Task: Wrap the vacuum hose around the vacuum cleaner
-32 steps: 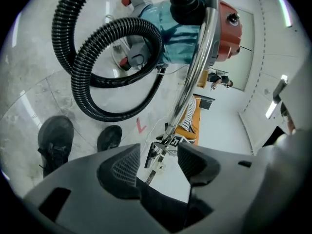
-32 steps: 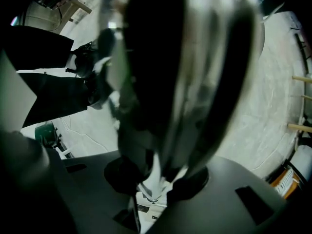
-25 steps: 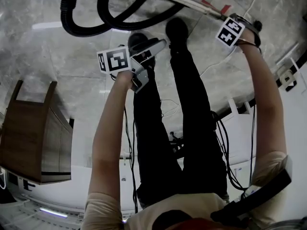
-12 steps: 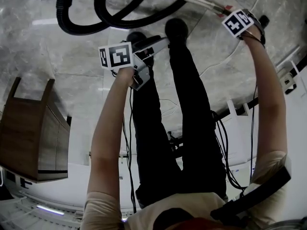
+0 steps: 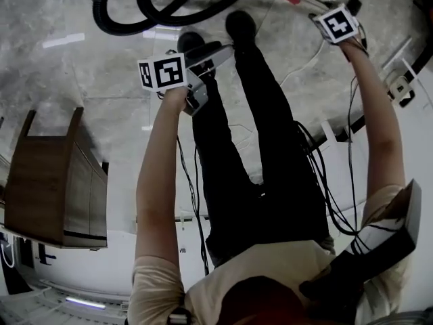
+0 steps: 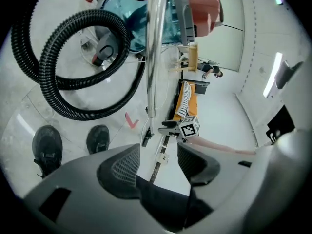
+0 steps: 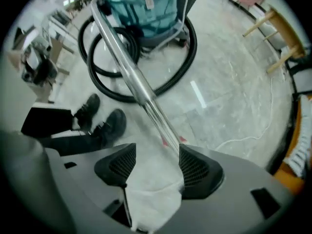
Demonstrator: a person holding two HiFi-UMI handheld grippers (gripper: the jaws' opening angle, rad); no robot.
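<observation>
Right gripper's [image 7: 156,152] jaws have just been opening, wand [image 7: 132,79] loose between; left gripper [image 6: 158,152] gapes empty — grasp hose [image 6: 83,114] near its loops.

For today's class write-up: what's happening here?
A person stands by a vacuum, tongs in each hand. The right tongs have just been opening and grip nothing; the tip of the wand sits at their mouth. The left tongs are open and empty. The hose lies in loops on the floor by the vacuum.

A wooden cabinet [image 5: 54,181] stands on marble floor [image 5: 88,73].
</observation>
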